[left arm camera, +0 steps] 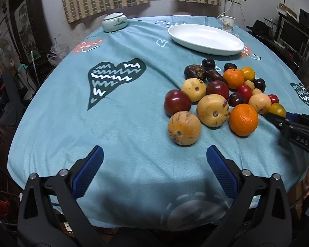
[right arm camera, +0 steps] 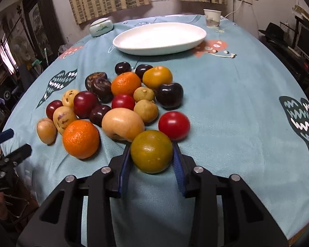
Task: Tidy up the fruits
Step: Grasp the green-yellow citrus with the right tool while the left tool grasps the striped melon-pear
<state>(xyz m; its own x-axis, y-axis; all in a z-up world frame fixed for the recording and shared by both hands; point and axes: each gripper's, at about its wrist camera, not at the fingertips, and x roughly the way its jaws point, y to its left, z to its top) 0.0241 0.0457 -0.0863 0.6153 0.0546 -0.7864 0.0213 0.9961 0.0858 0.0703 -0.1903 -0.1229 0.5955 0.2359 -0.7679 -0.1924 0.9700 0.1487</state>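
Note:
A pile of several fruits lies on the blue cloth: oranges [right arm camera: 81, 139], dark red plums [left arm camera: 177, 102], striped yellow melons [left arm camera: 184, 128], red tomatoes [right arm camera: 174, 125] and dark cherries. A white oval plate [left arm camera: 206, 39] [right arm camera: 160, 38] stands empty behind the pile. My right gripper [right arm camera: 151, 145] [left arm camera: 278, 119] is at the pile's near right edge, its blue pads pressing both sides of a green-yellow citrus [right arm camera: 151, 151] that rests on the cloth. My left gripper [left arm camera: 154, 152] [right arm camera: 12, 143] hangs open over bare cloth, in front and to the left of the fruits, holding nothing.
A paper cup [left arm camera: 227, 22] [right arm camera: 212, 17] and a pale lidded ceramic jar [left arm camera: 114, 22] [right arm camera: 101, 27] stand at the far rim of the round table. Dark furniture and shelves crowd both sides. The tablecloth [left arm camera: 123, 123] has bare room left of the pile.

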